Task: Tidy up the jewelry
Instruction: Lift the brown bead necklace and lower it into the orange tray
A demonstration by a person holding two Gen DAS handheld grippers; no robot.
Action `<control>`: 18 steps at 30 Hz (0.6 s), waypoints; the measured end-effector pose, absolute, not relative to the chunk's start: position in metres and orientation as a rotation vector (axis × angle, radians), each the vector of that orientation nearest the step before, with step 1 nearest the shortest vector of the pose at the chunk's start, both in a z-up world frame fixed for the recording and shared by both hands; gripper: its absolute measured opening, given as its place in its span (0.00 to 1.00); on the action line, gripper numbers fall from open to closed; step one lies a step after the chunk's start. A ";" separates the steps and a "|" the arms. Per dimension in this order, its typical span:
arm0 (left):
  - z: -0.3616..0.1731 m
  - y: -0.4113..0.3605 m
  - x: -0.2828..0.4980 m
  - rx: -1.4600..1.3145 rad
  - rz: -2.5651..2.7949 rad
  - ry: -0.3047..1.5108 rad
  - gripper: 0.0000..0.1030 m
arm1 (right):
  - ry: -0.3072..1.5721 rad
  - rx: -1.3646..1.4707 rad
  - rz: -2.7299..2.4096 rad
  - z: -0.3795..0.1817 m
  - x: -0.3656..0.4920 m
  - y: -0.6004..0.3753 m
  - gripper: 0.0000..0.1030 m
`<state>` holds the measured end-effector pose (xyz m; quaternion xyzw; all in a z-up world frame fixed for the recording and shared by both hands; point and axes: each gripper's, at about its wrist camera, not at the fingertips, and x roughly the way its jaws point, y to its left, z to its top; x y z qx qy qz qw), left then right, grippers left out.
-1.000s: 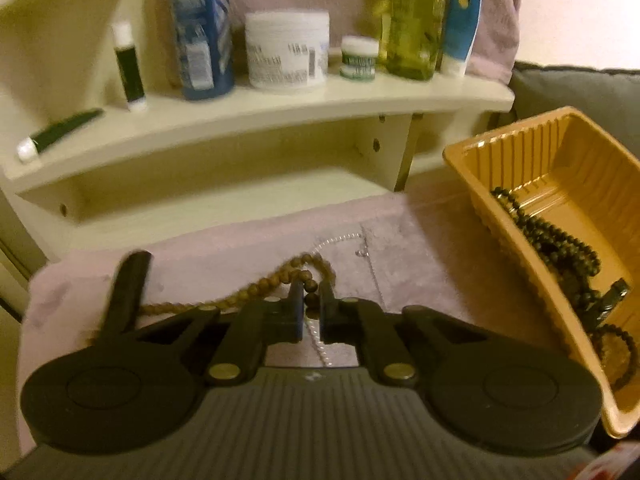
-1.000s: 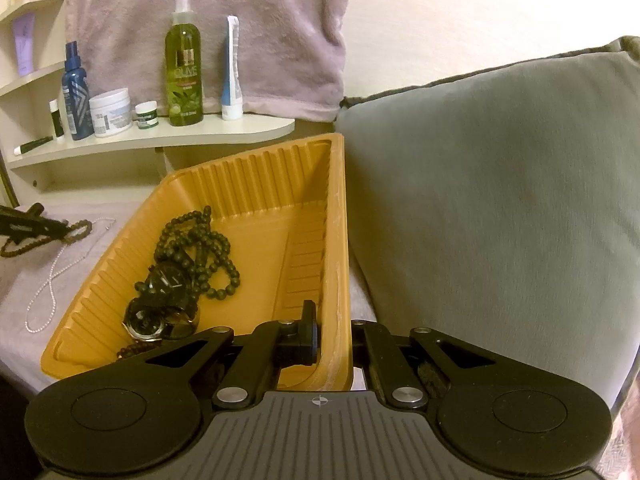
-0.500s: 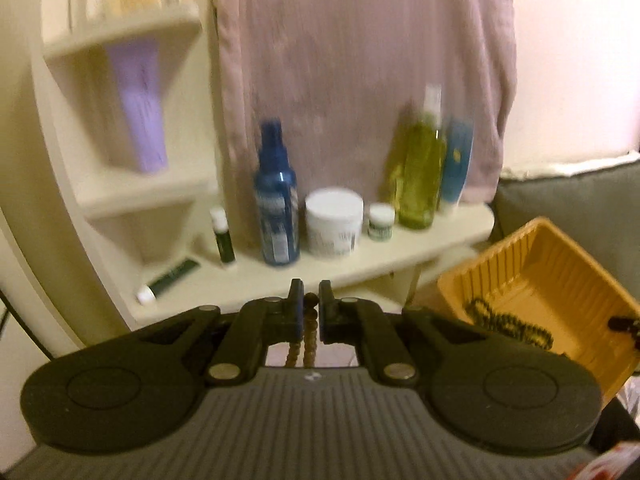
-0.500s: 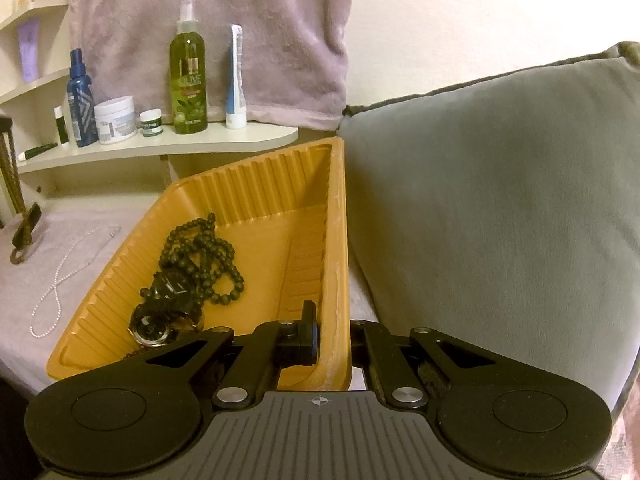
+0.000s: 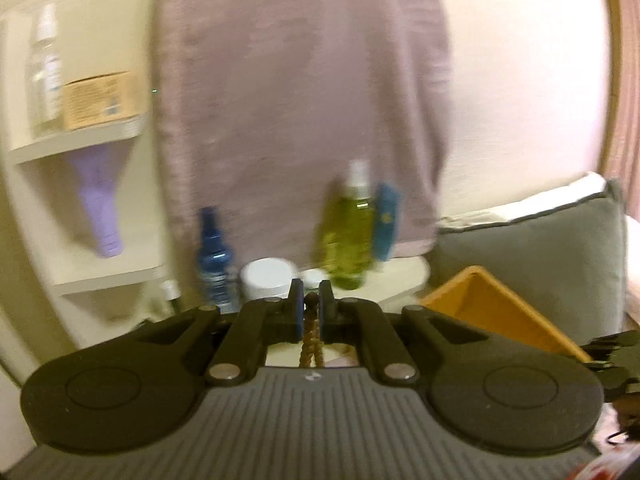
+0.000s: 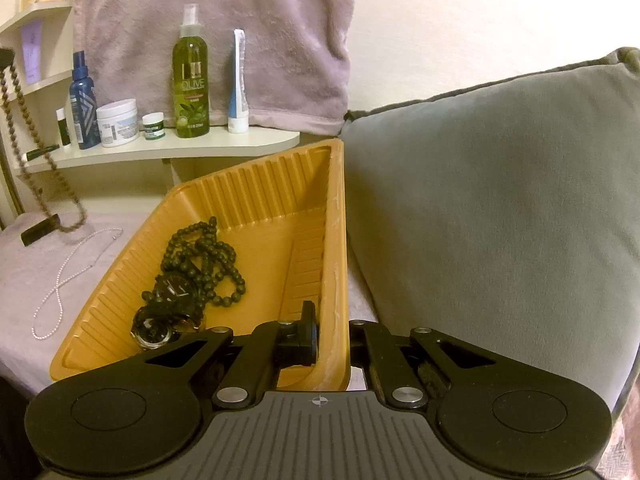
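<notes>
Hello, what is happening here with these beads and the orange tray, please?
A person is sorting jewelry with a claw in each hand. The left claw is shut on a brown bead necklace, which hangs in the air above the cloth. The right claw grips the wall of the orange tray, which already contains dark beads and watches. A pearl chain lies on the cloth, outside the tray.

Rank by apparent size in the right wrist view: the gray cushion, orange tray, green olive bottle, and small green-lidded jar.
1. gray cushion
2. orange tray, nearly as wide in frame but nearer the camera, so the true order is unsure
3. green olive bottle
4. small green-lidded jar, beside the bottle on the same shelf, so clearly smaller
</notes>
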<state>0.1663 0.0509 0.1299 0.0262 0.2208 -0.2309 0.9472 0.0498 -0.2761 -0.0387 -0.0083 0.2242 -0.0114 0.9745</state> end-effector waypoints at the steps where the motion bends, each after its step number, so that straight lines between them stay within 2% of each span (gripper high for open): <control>1: 0.132 0.044 0.164 0.054 -0.494 0.447 0.06 | 0.452 -0.017 -0.023 -0.039 0.050 -0.276 0.04; 12: 0.146 -0.035 0.149 0.014 -0.741 0.422 0.06 | 0.453 -0.014 -0.023 -0.038 0.050 -0.277 0.04; 18: 0.122 -0.075 0.143 0.060 -0.813 0.488 0.06 | 0.454 -0.013 -0.022 -0.039 0.051 -0.277 0.04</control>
